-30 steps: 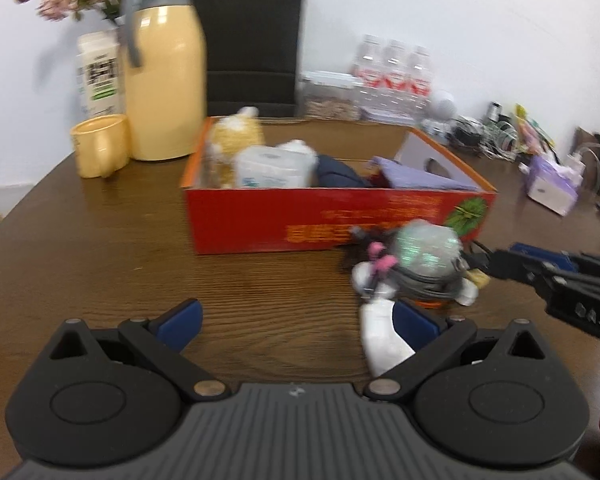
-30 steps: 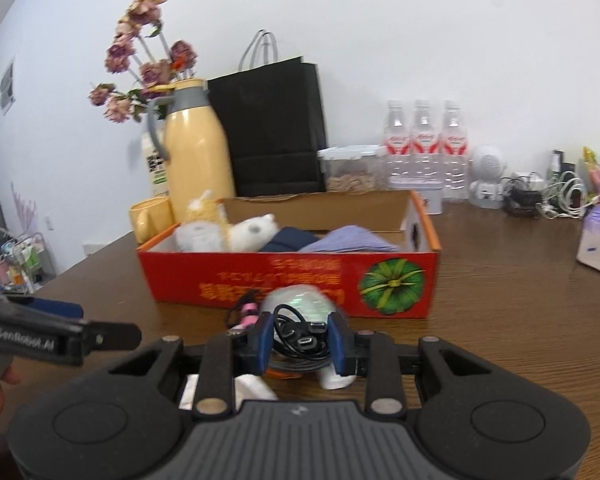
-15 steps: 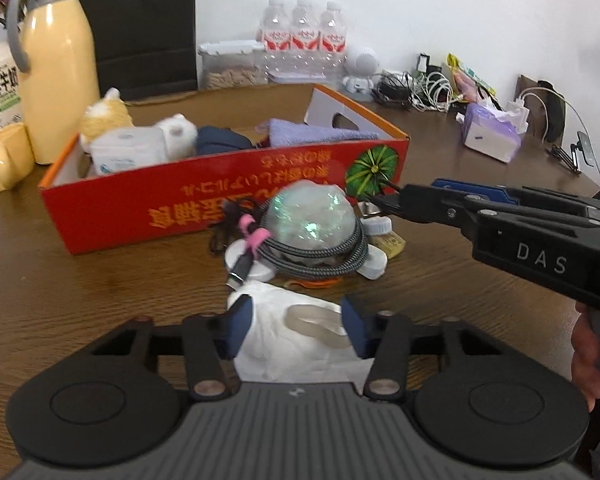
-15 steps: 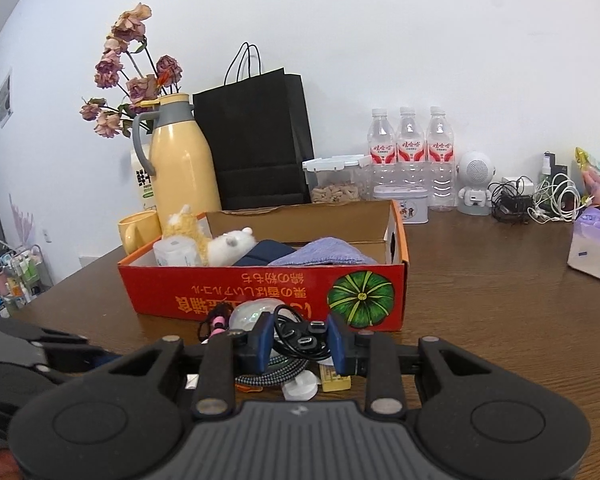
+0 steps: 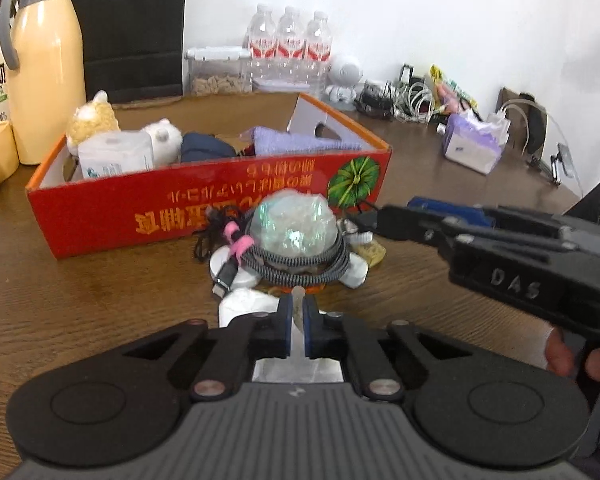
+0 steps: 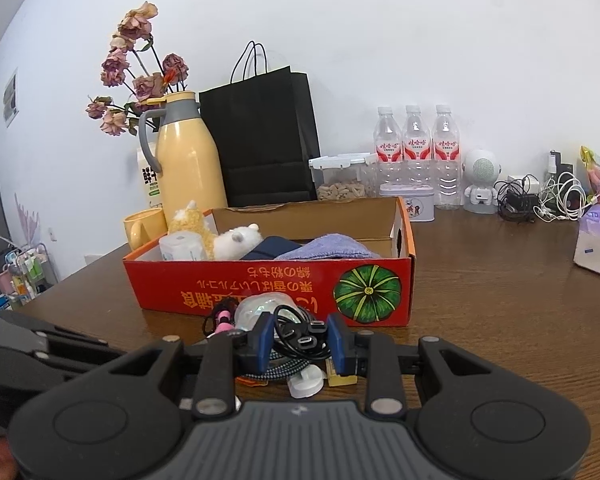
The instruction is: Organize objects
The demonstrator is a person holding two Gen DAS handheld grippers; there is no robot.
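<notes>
Low in the left wrist frame's centre, the left gripper (image 5: 296, 312) has its jaws pinching a translucent strap of the white pouch (image 5: 248, 304) lying on the desk (image 5: 80, 300). The right gripper (image 6: 300, 340) has its jaws clamped on a coiled black cable (image 6: 300, 334) before the red box (image 6: 268, 284).

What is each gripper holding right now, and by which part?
The left gripper has just closed on the translucent loop of a white packet. The right gripper clamps a coiled black cable across its bundle.
</notes>
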